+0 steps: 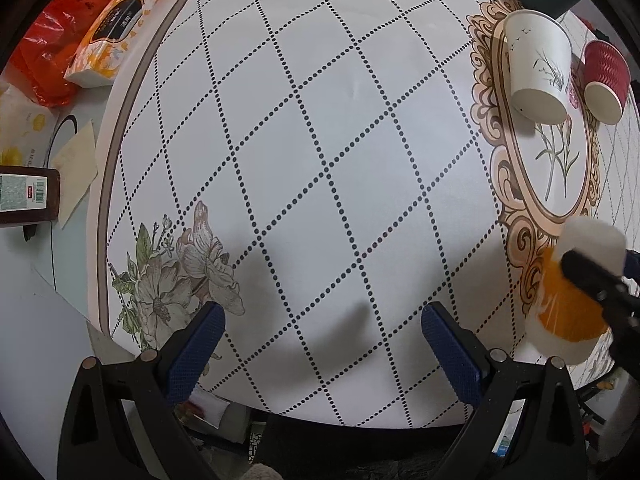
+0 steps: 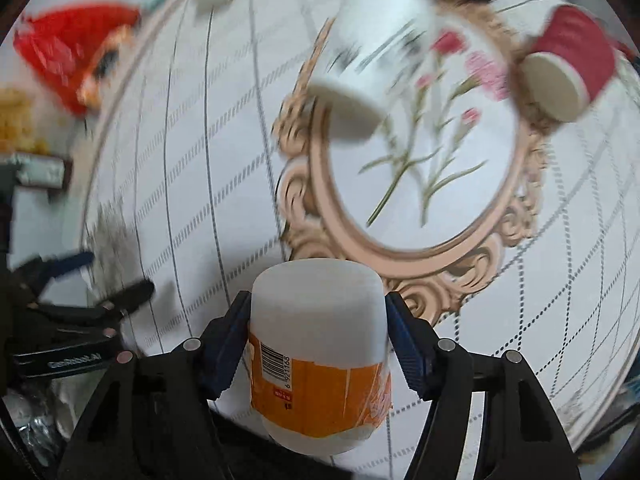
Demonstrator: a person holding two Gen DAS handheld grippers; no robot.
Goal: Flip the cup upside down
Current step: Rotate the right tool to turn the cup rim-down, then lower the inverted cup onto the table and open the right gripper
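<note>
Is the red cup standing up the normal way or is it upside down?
Upside down. The red cup stands on the table with its flat closed bottom facing up and its wide mouth down, beside the white cup.

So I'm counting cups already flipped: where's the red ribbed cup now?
The red ribbed cup stands upside down at the table's far right, just right of the white paper cup, by the ornate oval print.

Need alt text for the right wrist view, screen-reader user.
The right gripper is shut on a white cup with an orange barcode label, held above a patterned tablecloth. Beyond it, motion-blurred, a white paper cup and a red ribbed cup stand upside down.
</note>
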